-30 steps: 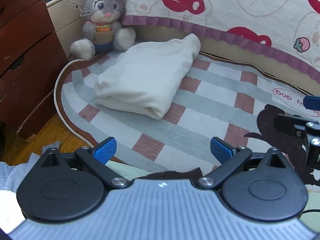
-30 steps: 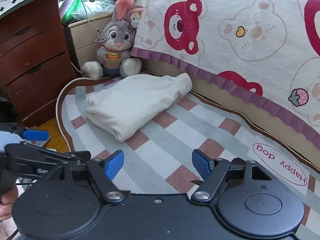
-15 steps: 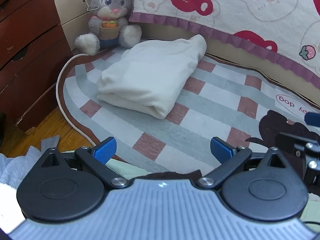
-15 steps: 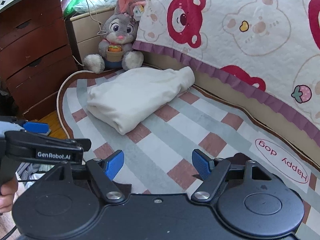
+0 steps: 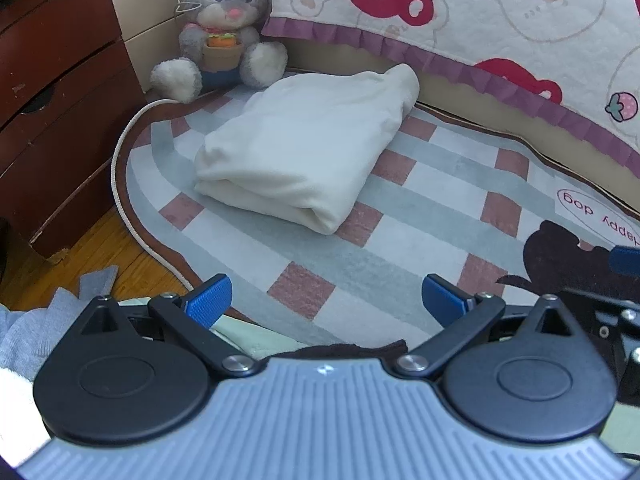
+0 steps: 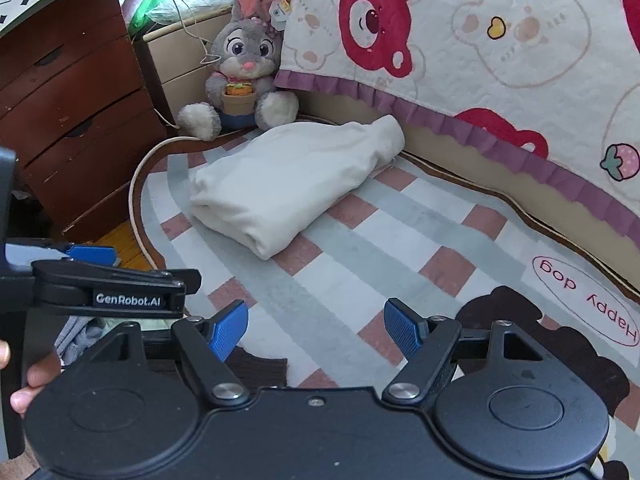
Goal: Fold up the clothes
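The folded cream garment (image 5: 304, 152) looked like soft, matt fleece. The checked rug (image 5: 420, 216) under it was short-piled cloth, edged with a twisted white cord (image 5: 120, 184). The plush rabbit (image 6: 240, 76) was fuzzy. The dresser (image 6: 76, 120) was scuffed dark wood with a low sheen. The left gripper (image 5: 326, 298) had matt black plastic arms, ribbed blue pads (image 5: 210, 300) and bright metal rivets (image 5: 408, 362).

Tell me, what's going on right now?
Both hand-held grippers, left and right, open, empty. Cream garment folded on rug. Nothing between.
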{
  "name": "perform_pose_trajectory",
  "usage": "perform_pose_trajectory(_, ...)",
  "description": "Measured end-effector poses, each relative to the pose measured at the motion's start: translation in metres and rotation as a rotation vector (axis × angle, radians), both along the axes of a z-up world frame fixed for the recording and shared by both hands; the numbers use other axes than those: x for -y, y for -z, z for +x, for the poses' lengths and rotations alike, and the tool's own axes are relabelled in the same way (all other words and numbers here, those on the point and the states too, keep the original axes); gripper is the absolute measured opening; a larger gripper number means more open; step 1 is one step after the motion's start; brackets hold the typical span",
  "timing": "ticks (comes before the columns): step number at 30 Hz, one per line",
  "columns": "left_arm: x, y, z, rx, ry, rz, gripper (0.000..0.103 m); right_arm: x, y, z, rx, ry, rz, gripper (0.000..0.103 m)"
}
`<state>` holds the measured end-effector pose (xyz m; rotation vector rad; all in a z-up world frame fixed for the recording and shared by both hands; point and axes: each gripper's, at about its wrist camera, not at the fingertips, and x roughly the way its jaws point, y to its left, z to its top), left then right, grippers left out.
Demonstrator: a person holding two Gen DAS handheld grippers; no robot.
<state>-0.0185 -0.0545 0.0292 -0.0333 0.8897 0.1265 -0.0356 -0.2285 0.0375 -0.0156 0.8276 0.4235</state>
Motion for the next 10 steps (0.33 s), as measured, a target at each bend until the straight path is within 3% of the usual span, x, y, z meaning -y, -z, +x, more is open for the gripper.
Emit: perform_pose_trajectory(10,-0.0031,0.0008,0.0033,-0.008,-0.007,-0.015,0.103,0.0006,0.0005,0.0013,-0.018,0.002,0.028,0.079)
